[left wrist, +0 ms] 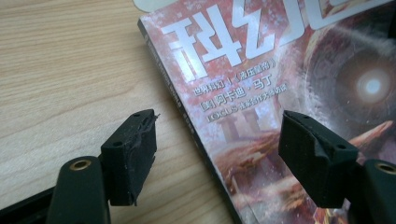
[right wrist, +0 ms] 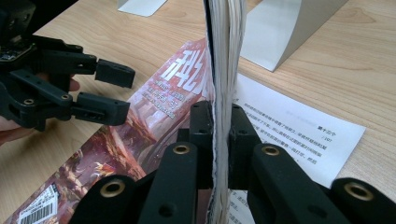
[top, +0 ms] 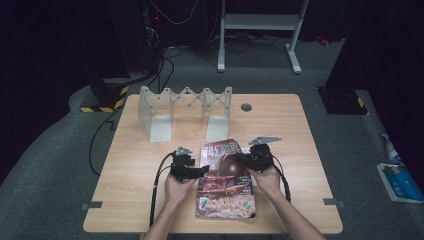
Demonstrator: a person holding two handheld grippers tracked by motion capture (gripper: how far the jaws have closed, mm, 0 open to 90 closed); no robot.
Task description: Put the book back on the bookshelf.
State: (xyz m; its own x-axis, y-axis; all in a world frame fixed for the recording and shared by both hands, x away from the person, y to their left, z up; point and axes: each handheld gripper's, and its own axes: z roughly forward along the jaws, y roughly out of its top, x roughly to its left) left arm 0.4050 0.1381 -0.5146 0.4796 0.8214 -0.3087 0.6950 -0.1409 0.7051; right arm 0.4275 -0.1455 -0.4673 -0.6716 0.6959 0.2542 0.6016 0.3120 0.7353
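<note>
right tongs (right wrist: 219, 135) are clamping the lifted pages of a glossy red-covered magazine (top: 225, 175) lying on the pale wooden bench (top: 130, 165); left tongs (left wrist: 217, 154) are standing wide over its spine edge.

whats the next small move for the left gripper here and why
Probably slide the left gripper onto the magazine edge and close. Its jaws stand open over the left edge, gripping nothing, while the right gripper pinches the right edge and lifts it off the table.

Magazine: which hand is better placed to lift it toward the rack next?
Right, probably. The right gripper is shut on the magazine, clamping its page edge and tilting it up. The left gripper is open, its jaws straddling the opposite edge without pressing. The rack stands behind.
</note>
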